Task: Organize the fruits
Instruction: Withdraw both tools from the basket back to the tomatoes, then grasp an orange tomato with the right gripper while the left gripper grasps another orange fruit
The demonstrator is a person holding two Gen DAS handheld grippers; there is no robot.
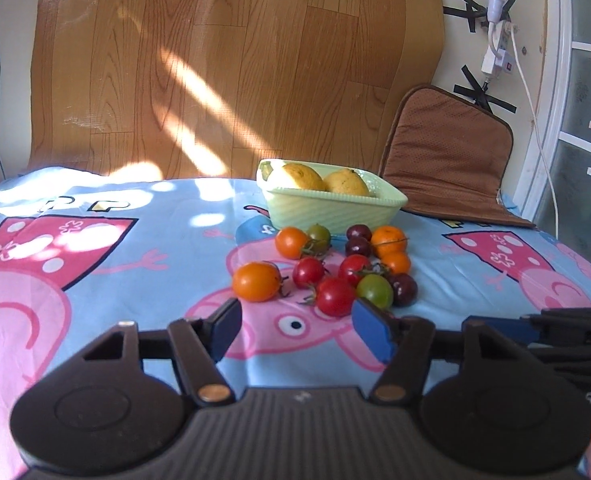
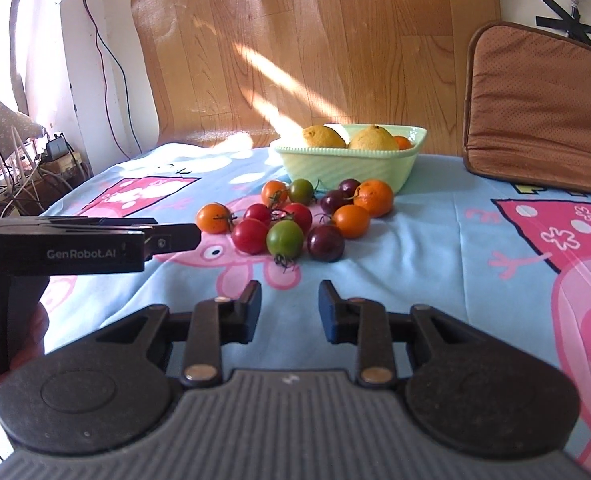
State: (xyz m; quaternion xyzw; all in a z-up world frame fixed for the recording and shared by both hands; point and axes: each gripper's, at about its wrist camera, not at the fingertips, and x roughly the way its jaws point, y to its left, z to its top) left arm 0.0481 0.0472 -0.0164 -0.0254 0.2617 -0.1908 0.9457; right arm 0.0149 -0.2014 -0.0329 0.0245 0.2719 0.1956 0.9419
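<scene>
A pale green bowl [image 1: 315, 208] holds two yellow lemons [image 1: 300, 176] and, in the right wrist view, a small orange fruit [image 2: 403, 142]; the bowl also shows there [image 2: 351, 166]. In front of it lies a cluster of several small fruits: red tomatoes [image 1: 335, 296], a green tomato [image 1: 374, 290], orange tomatoes [image 1: 256, 281], dark cherries [image 1: 403, 289] and a mandarin [image 1: 389, 239]. My left gripper [image 1: 295, 330] is open and empty just short of the cluster. My right gripper [image 2: 290, 310] is open and empty, a little back from the green tomato [image 2: 285, 239].
The table wears a blue cartoon-pig cloth [image 1: 135, 264]. A brown cushion [image 1: 447, 156] leans at the back right. A wood-grain sheet [image 1: 235, 60] hangs behind. Cables and a power strip [image 1: 503, 44] hang on the right wall. The left gripper's body [image 2: 87, 246] crosses the right view's left side.
</scene>
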